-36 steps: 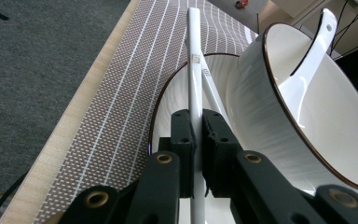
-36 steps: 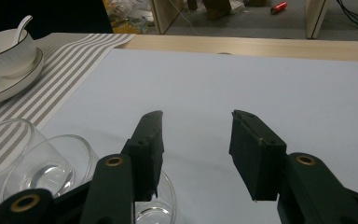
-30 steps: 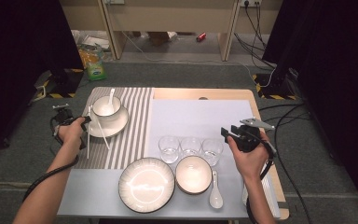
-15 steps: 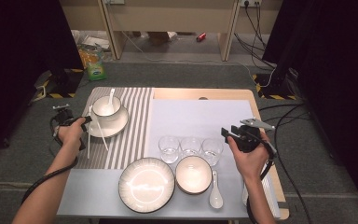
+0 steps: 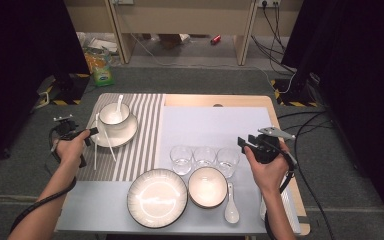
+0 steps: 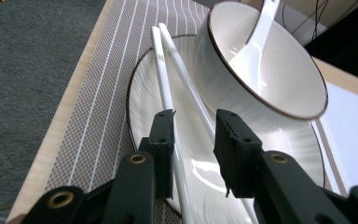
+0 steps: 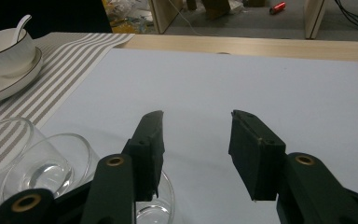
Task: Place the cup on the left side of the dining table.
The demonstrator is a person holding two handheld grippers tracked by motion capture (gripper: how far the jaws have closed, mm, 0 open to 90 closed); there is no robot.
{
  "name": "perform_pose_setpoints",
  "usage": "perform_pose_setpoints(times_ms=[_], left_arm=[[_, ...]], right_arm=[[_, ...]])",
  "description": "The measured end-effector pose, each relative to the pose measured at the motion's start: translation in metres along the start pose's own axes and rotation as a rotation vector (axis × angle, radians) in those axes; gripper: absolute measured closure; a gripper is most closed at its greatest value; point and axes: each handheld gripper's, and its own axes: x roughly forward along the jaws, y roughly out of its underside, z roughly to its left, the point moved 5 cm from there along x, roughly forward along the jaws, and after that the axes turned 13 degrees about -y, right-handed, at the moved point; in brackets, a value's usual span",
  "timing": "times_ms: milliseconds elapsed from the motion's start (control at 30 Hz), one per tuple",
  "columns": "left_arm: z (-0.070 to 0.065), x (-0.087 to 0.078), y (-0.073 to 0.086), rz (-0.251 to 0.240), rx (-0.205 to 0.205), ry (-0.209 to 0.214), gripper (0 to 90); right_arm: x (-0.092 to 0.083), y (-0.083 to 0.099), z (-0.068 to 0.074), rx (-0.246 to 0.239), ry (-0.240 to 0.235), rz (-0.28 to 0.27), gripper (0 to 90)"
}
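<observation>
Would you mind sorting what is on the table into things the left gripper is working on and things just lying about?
In hand:
- left gripper, jaws just opening
- white chopsticks, between its jaws, resting on the saucer
- bowl with spoon

Lying about:
- three glasses
- large plate
- small bowl
- second spoon
- striped mat

white chopsticks [image 6: 168, 88], dark-rimmed white bowl [image 6: 279, 88], grey striped mat [image 5: 140, 140]

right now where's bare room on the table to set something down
The white mat is bare behind the three glasses up to the far edge. The front is crowded: big plate, bowl, spoon. The striped mat holds the saucer with chopsticks.
</observation>
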Motion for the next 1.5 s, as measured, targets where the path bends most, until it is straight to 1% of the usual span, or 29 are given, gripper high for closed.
perform_pose_setpoints(times_ms=[33, 67, 167, 267, 300, 433, 500, 600, 700, 767, 800, 833, 900, 967, 1067, 1100, 1133, 1200, 1300, 1333, 1433, 1467, 1500], left_arm=[[0.000, -0.001, 0.001, 0.002, -0.002, 0.003, 65.2], [0.000, -0.004, 0.003, 0.007, 0.005, 0.001, 64.8], [-0.001, -0.012, 0.008, 0.018, 0.033, 0.012, 64.4], [-0.002, -0.019, 0.013, 0.031, 0.051, 0.027, 62.0], [-0.003, -0.021, 0.016, 0.035, 0.046, 0.035, 60.4], [-0.003, -0.029, 0.023, 0.047, 0.065, 0.049, 59.5], [-0.003, -0.033, 0.026, 0.054, 0.081, 0.052, 57.8], [-0.001, -0.037, 0.031, 0.071, 0.090, 0.054, 56.7], [0.002, -0.040, 0.037, 0.097, 0.082, 0.063, 56.4], [0.003, -0.041, 0.041, 0.105, 0.077, 0.065, 56.3], [0.004, -0.041, 0.042, 0.106, 0.088, 0.066, 56.1], [0.003, -0.042, 0.043, 0.109, 0.080, 0.074, 55.9], [0.003, -0.042, 0.045, 0.112, 0.088, 0.075, 55.8], [0.002, -0.042, 0.048, 0.127, 0.083, 0.090, 55.4], [0.003, -0.042, 0.050, 0.137, 0.094, 0.092, 54.8], [0.002, -0.043, 0.051, 0.140, 0.084, 0.097, 54.8], [0.002, -0.043, 0.051, 0.138, 0.089, 0.096, 54.9], [0.001, -0.043, 0.052, 0.144, 0.088, 0.106, 54.9], [-0.002, -0.042, 0.054, 0.161, 0.101, 0.114, 54.8], [-0.003, -0.041, 0.055, 0.165, 0.098, 0.118, 54.6], [-0.004, -0.042, 0.054, 0.164, 0.113, 0.120, 54.7], [-0.006, -0.042, 0.054, 0.163, 0.105, 0.122, 54.7], [-0.007, -0.043, 0.054, 0.166, 0.108, 0.126, 54.7]], right_arm=[[0.000, 0.000, 0.000, 0.000, 0.001, 0.001, 54.7], [0.000, 0.000, 0.000, -0.004, -0.001, 0.003, 54.7], [-0.001, 0.000, -0.001, 0.002, 0.000, -0.001, 54.7], [-0.002, 0.000, -0.001, 0.002, 0.001, -0.002, 54.6], [-0.002, 0.000, -0.001, -0.001, 0.002, -0.002, 54.6], [-0.002, 0.000, -0.001, 0.001, 0.002, -0.001, 54.6], [-0.002, 0.000, -0.001, 0.001, 0.001, -0.001, 54.6], [-0.002, 0.000, -0.001, 0.001, 0.002, -0.002, 54.5], [-0.003, 0.000, -0.001, 0.002, 0.004, -0.003, 54.5], [-0.003, 0.000, -0.001, 0.000, 0.004, -0.004, 54.6], [-0.003, 0.000, -0.001, 0.000, 0.004, -0.004, 54.6], [-0.003, 0.000, -0.001, 0.001, 0.004, -0.004, 54.6], [-0.002, -0.001, 0.000, 0.003, 0.004, -0.004, 54.6], [-0.002, -0.001, 0.000, 0.004, 0.002, -0.003, 54.6], [-0.002, -0.001, 0.000, 0.004, 0.000, -0.004, 54.6], [-0.002, -0.001, 0.000, 0.004, -0.001, -0.007, 54.6], [-0.002, -0.001, 0.000, 0.004, -0.002, -0.008, 54.6], [-0.002, -0.001, 0.000, 0.001, -0.001, -0.009, 54.6], [-0.001, -0.001, 0.000, 0.001, 0.001, -0.005, 54.6], [-0.001, -0.001, 0.000, 0.000, 0.002, -0.004, 54.6], [-0.002, -0.002, 0.001, 0.002, 0.003, -0.005, 54.7], [-0.002, -0.002, 0.000, 0.000, 0.001, -0.009, 54.7], [-0.002, -0.002, 0.000, -0.001, 0.001, -0.008, 54.7]])
